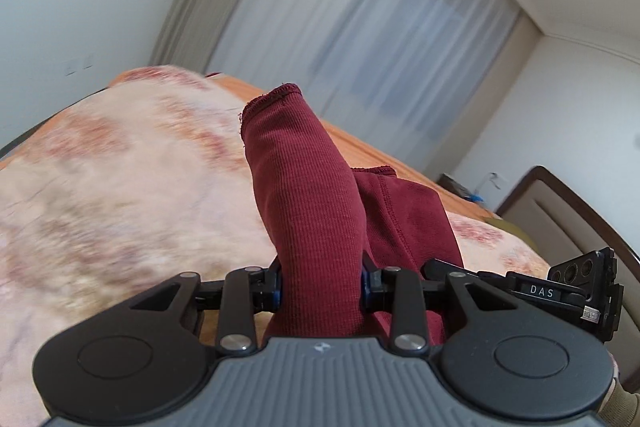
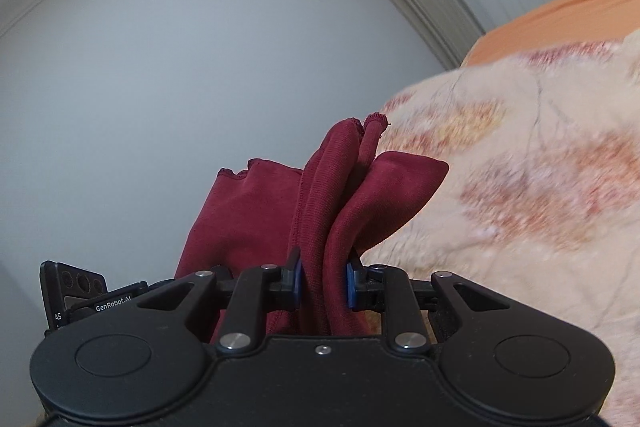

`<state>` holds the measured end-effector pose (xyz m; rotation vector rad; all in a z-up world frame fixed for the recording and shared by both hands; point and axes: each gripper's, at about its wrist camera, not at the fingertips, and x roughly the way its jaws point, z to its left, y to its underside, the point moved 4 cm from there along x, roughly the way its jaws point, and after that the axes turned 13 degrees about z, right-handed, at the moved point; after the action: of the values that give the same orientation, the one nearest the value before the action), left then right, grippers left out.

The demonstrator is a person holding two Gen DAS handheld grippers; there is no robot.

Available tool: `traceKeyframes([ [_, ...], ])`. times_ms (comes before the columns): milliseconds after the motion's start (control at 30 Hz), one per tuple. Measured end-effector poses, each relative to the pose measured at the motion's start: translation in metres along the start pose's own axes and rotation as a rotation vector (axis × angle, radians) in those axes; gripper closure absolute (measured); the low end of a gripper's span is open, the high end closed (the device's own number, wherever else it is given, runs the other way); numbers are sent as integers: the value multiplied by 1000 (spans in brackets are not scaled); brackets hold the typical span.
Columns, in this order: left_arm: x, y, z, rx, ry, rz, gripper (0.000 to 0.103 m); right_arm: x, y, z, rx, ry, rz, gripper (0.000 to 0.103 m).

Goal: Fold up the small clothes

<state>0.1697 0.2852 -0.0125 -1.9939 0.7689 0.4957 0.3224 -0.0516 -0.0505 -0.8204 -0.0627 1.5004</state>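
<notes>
Both grips locked: the left hand-held gripper (image 1: 322, 291) and right hand-held gripper (image 2: 323, 285) each pinch the maroon garment (image 1: 312, 195), stretched between them above the bed (image 1: 120, 187), its free cloth pointing forward.

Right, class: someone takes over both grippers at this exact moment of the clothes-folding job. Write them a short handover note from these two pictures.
Left gripper: jaws shut on a bunched part of the dark red garment.
Right gripper: jaws shut on another bunched part of the same garment.
Where things are: the garment is held up between both grippers, over the bed's patterned blanket. Each camera shows the other gripper close beside it.
Done: garment picked up at two points.
Left: no neat fold shows yet. Probably lay it flat on the blanket, fold it, then let go.
</notes>
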Motion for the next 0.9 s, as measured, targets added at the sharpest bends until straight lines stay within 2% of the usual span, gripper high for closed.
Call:
traceKeyframes([
  [167, 20, 15, 51, -38, -57, 40, 67, 57, 18, -17, 22, 18, 82, 81],
  [367, 59, 38, 83, -64, -76, 101, 67, 104, 36, -61, 71, 65, 158, 81],
  [533, 78, 52, 103, -102, -77, 117, 65, 113, 48, -86, 108, 84, 178, 81],
  [700, 77, 62, 114, -133, -89, 124, 58, 116, 56, -94, 122, 97, 183, 74],
  [733, 76, 63, 114, -136, -94, 124, 58, 115, 56, -92, 120, 101, 178, 70],
  [833, 68, 62, 110, -125, -116, 115, 54, 106, 54, -87, 119, 118, 149, 66],
  [900, 62, 62, 105, -101, -135, 109, 50, 94, 53, -79, 97, 139, 130, 53],
])
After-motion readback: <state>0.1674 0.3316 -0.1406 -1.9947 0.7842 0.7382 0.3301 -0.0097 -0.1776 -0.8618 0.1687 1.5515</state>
